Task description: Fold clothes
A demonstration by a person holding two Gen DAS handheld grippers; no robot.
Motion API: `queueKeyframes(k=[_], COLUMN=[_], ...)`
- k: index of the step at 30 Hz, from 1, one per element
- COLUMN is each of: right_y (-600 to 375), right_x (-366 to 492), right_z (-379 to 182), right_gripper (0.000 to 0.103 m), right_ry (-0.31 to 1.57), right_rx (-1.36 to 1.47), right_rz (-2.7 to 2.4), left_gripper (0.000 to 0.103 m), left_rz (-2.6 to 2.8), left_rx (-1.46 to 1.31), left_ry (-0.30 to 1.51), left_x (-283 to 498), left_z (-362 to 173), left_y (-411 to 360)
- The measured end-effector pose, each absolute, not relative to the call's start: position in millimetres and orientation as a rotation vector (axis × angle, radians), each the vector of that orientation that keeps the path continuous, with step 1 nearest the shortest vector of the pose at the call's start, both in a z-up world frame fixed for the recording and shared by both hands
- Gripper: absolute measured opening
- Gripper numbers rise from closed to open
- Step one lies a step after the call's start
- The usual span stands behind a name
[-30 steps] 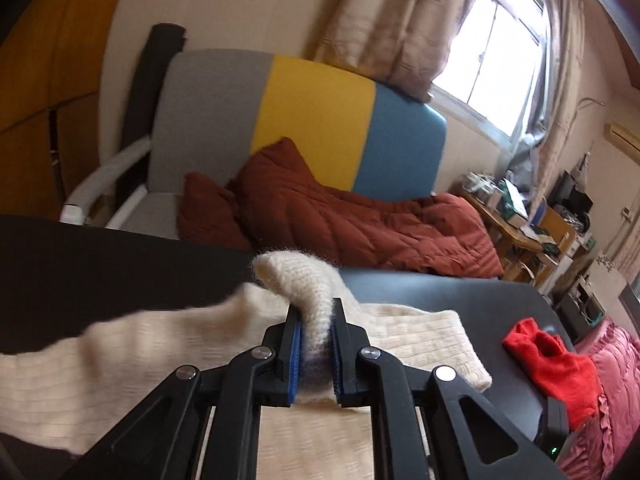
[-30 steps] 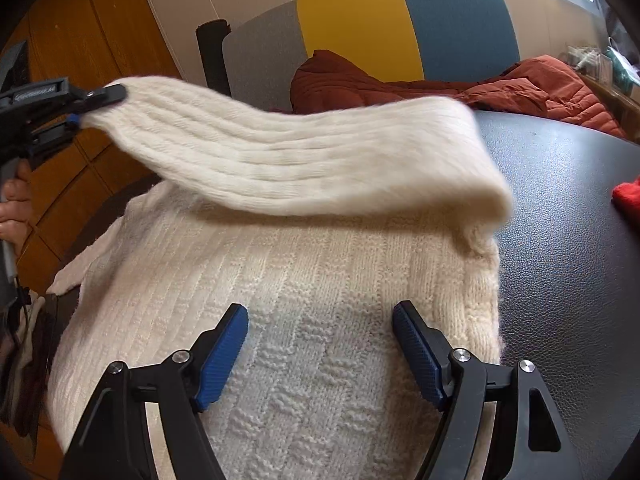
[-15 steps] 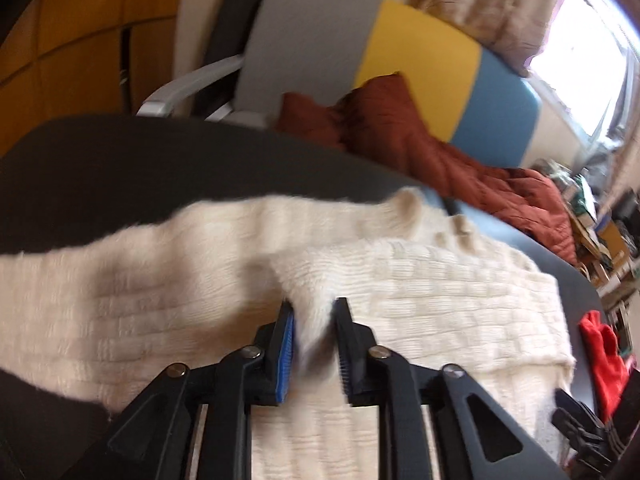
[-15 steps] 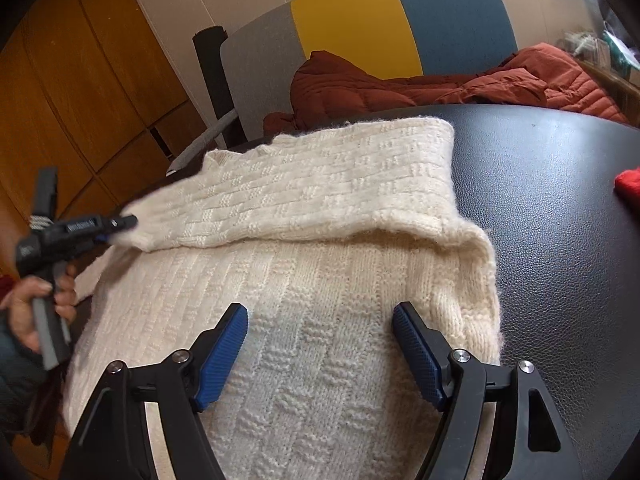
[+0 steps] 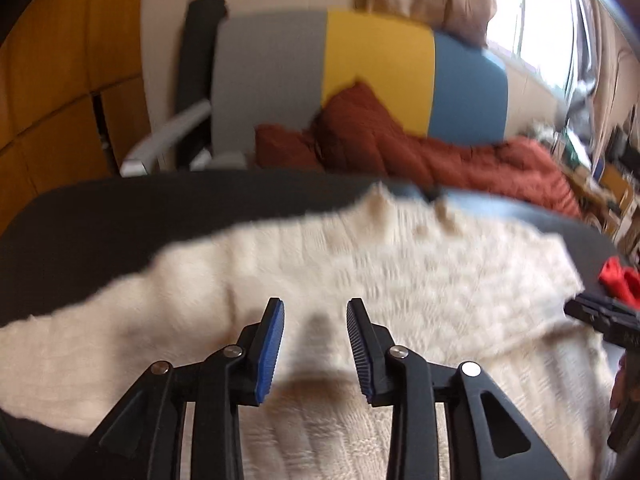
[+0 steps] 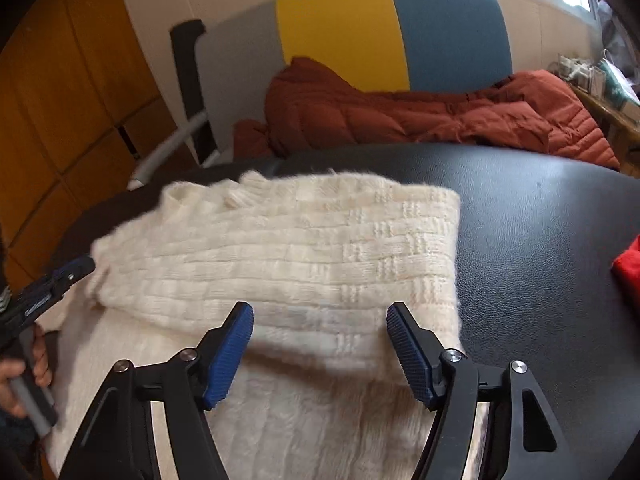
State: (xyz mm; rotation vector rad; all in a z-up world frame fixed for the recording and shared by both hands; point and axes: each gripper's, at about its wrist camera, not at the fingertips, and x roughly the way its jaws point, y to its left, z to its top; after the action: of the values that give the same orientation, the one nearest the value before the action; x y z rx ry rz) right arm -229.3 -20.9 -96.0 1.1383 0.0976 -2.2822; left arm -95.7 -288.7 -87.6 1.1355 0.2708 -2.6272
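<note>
A cream knitted sweater (image 5: 360, 264) lies on the black table (image 5: 120, 216), its top part folded down over the body; it also shows in the right wrist view (image 6: 304, 240). My left gripper (image 5: 315, 320) is open and empty just above the sweater. My right gripper (image 6: 320, 320) is open wide and empty over the sweater's right side, above the folded edge. The left gripper (image 6: 76, 268) shows at the left edge of the right wrist view. The right gripper (image 5: 600, 312) shows at the right edge of the left wrist view.
A red cloth (image 6: 630, 268) lies on the table (image 6: 540, 240) at the right, also seen in the left wrist view (image 5: 618, 280). Behind the table stands a grey, yellow and blue chair (image 6: 360, 40) with a rust-red quilted jacket (image 6: 400, 116) on it. Wooden panels (image 6: 60, 100) are at the left.
My left gripper carried the sweater's raised end down across the body, then opened and let go. The fold now lies flat. My right gripper stayed open and barely moved.
</note>
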Motion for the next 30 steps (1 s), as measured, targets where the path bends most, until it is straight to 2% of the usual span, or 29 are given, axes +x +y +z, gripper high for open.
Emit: queueKeyframes(k=[2, 10, 14, 16, 22, 30], right_y=[-22.5, -5.2, -5.5, -5.1, -3.2, -1.6], right_x=[-229.2, -198.6, -198.9, -200.5, -201.5, -202.0], right_z=[-105.0, -109.4, -111.6, -112.0, -112.4, -113.4], right_gripper=[0.070, 0.071, 0.076, 0.079, 0.085, 0.091], right_ry=[0.158, 0.186, 0.183, 0.166, 0.117, 0.084], right_rx=[1.135, 1.066, 1.063, 1.059, 1.051, 1.042], right_rz=[-2.299, -2.303, -2.298, -2.284, -2.247, -2.216], left_gripper=[0.033, 0.035, 0.033, 0.033, 0.034, 0.039], left_rz=[-2.613, -2.598, -2.580, -2.677, -2.865, -2.883], left_rx=[1.165, 1.152, 1.188, 1.188, 1.262, 1.409], left_ry=[0.283, 0.362, 0.296, 0.336, 0.426, 0.354], left_x=[-93.1, -65.4, -78.6, -86.7, -147.6, -224.8], left_z=[-98.6, -109.0, -98.4, -88.1, -67.7, -84.4], left_y=[-286.7, -281.8, -270.9, -265.4, -239.6, -222.6])
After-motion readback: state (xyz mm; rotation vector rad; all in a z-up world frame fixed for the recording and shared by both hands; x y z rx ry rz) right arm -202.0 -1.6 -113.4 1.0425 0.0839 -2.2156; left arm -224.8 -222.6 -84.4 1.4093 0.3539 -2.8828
